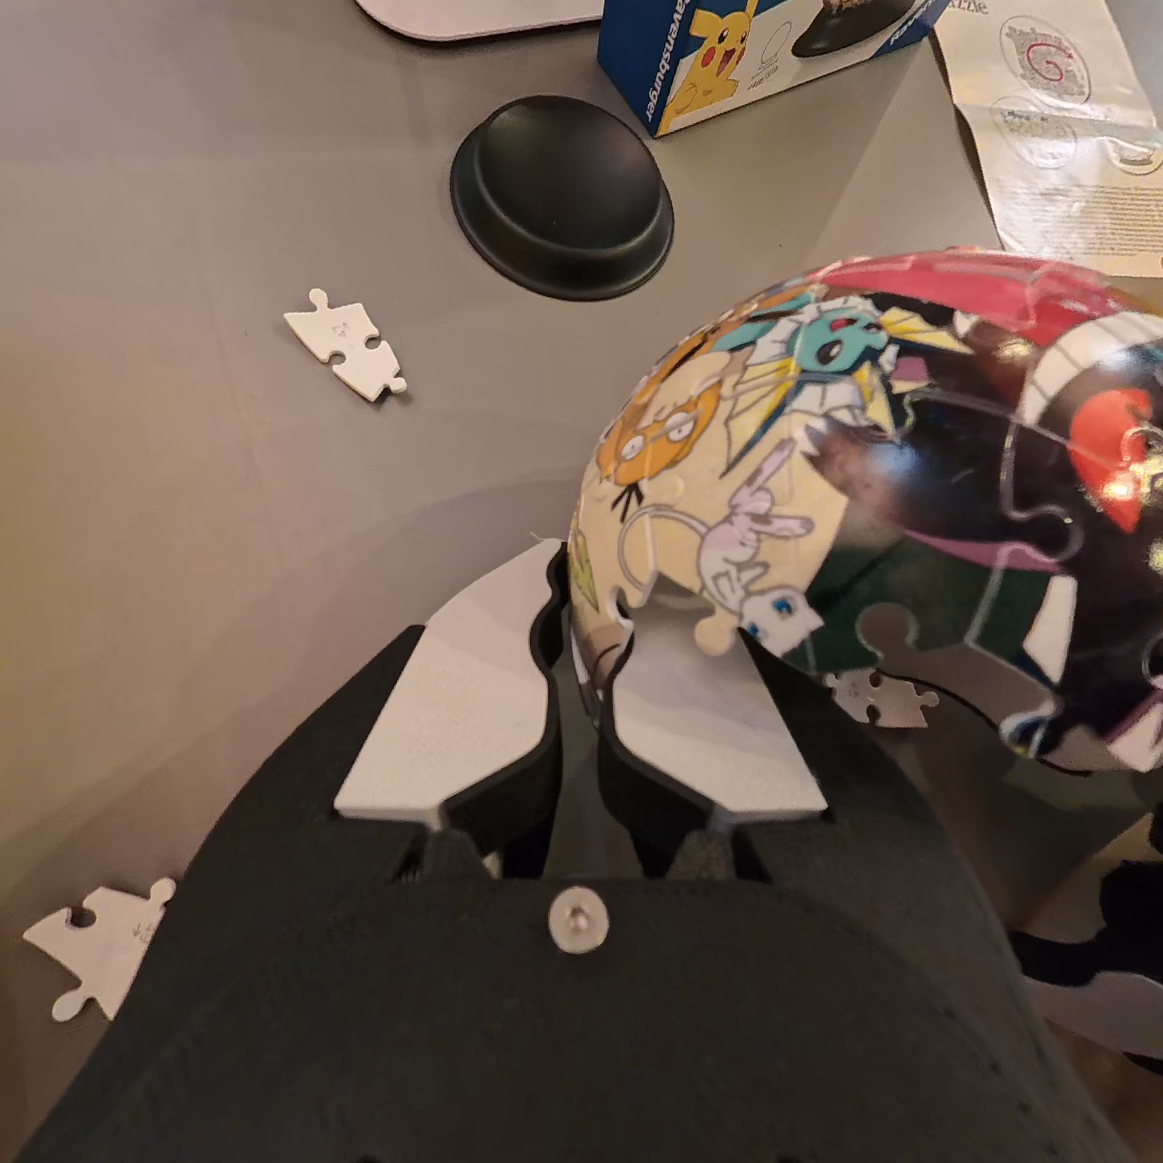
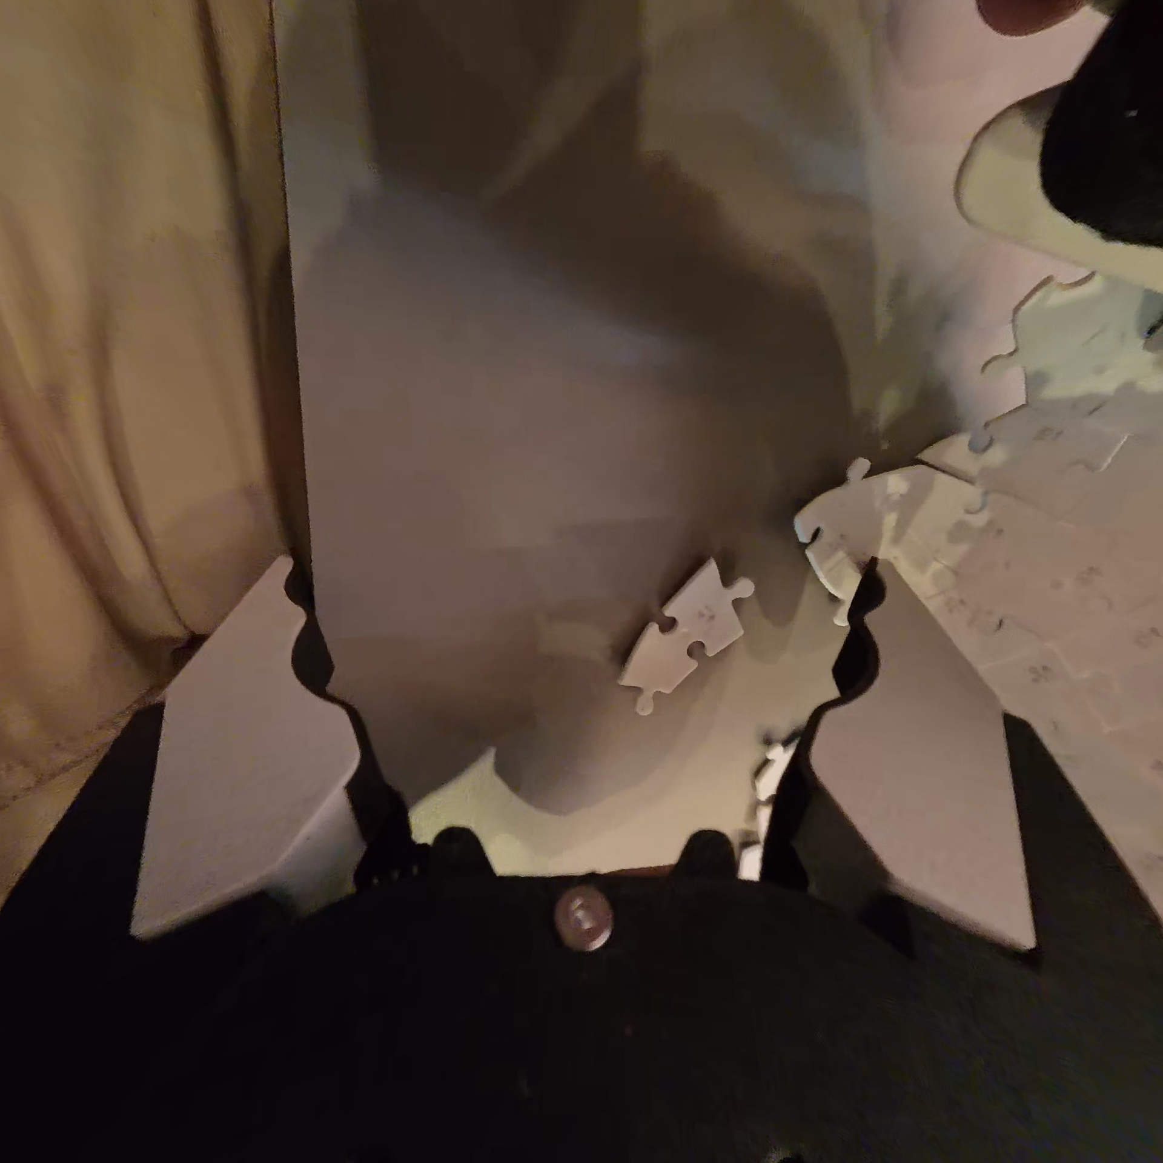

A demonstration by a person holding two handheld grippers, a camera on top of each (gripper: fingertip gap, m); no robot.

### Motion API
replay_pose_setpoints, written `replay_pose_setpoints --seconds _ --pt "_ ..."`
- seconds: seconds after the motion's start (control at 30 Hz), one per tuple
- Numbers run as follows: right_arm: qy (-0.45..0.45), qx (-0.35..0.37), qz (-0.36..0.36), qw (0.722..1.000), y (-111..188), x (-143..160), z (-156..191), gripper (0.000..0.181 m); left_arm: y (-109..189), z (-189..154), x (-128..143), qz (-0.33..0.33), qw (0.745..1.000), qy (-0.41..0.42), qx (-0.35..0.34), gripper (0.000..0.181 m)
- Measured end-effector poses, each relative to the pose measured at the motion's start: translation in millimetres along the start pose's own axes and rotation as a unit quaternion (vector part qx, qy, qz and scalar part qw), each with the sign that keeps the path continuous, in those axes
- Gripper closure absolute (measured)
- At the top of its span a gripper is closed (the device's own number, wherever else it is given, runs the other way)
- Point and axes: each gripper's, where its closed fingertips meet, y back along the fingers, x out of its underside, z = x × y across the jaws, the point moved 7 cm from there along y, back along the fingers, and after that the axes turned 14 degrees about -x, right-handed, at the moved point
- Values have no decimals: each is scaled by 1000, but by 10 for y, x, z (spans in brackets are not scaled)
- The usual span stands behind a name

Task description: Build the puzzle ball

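Your left gripper [image 1: 591, 629] is clenched on the near rim of the half-built puzzle ball [image 1: 849, 491] — its fingers pinch the edge of the shell, which sits to the right above the grey table [image 1: 189, 503]. A loose white piece [image 1: 346, 346] lies face down to the left, another [image 1: 101, 938] near the left edge, and a third [image 1: 881, 695] just under the ball. The black stand [image 1: 560, 195] rests farther off, with the blue box [image 1: 755, 56] and an instruction sheet [image 1: 1063, 126] beyond it.

Your right gripper [image 2: 585, 604] is released, fingers wide apart — one white piece [image 2: 689, 632] lies on the table between them. The ball's pale inner side [image 2: 1007, 535] shows at the right.
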Motion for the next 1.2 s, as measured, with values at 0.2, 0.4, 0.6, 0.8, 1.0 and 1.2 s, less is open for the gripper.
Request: replay_pose_setpoints --seconds 0.2,0.4,0.6,0.8,1.0,1.2 --pt "3 5 7 1000 3 -6 5 22 6 -7 -5 1 1000 0 1 175" --pt "4 7 -10 1000 42 -54 8 25 17 -36 -9 8 1000 -2 3 175" --pt "3 12 -23 1000 27 -112 -4 21 33 -27 -8 15 1000 -3 0 175" --pt "11 15 -29 999 60 -187 53 21 40 -40 -5 19 1000 -2 -2 175" --pt "-21 41 -10 999 -19 -197 -24 21 56 -67 0 23 1000 -3 1 175" --pt "-24 24 3 999 -67 -194 -22 21 60 -86 3 25 1000 -6 2 175"
